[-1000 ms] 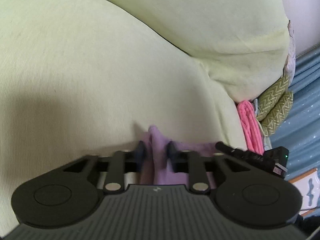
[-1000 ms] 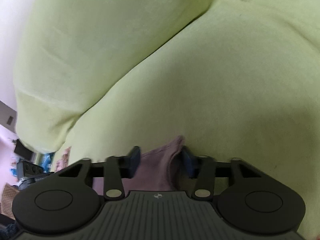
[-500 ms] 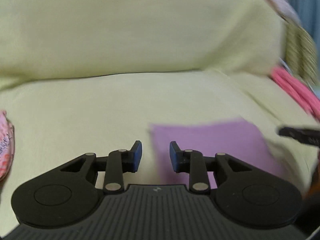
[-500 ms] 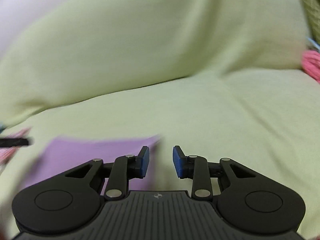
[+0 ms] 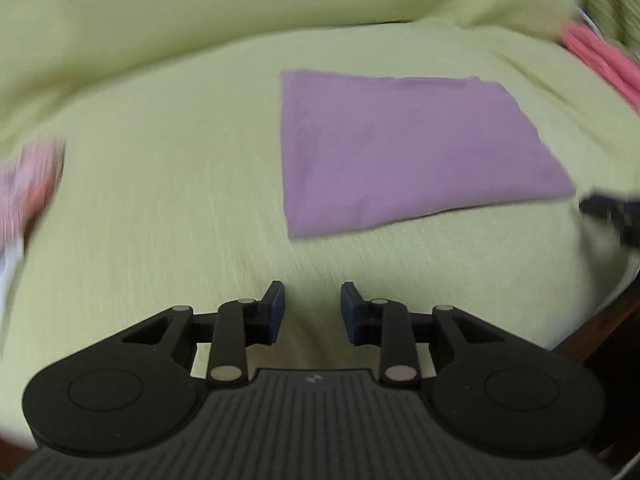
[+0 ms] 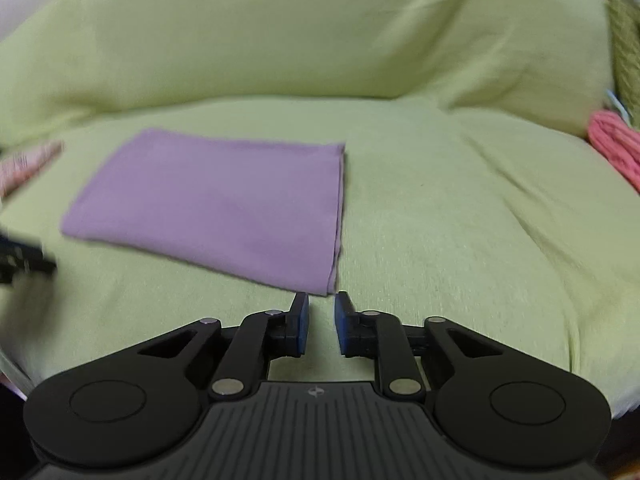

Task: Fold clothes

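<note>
The purple cloth (image 5: 404, 148) lies flat as a folded rectangle on the seat of a sofa draped in a yellow-green cover (image 5: 168, 184). The cover is the largest thing in sight: it spreads over the seat and rises over the backrest (image 6: 280, 32) behind. No container shows in either view.

In the right wrist view the purple cloth (image 6: 224, 208) has its long axis running across the seat, roughly parallel to the backrest, with one straight short edge on the right and the near right corner pointing toward the camera. In the left wrist view the same rectangle sits ahead and to the right, its left edge nearly vertical in the picture.

A pink knitted item (image 6: 616, 148) lies at the right end of the seat, cut off by the picture's edge. A woven olive piece (image 6: 626, 44) above it is also cut off. At the left edge a pink patterned fabric (image 5: 28, 188) is too blurred to identify.

The left gripper (image 5: 312, 308) hovers over bare cover, short of the cloth; its jaws stand narrowly apart and are opening, with nothing between them. The right gripper (image 6: 321, 320) sits just beside the cloth's near right corner; its jaws are narrow and closing, empty, and the pads do not touch the cloth. Each view catches a dark blurred sliver of the other gripper at its side edge.
</note>
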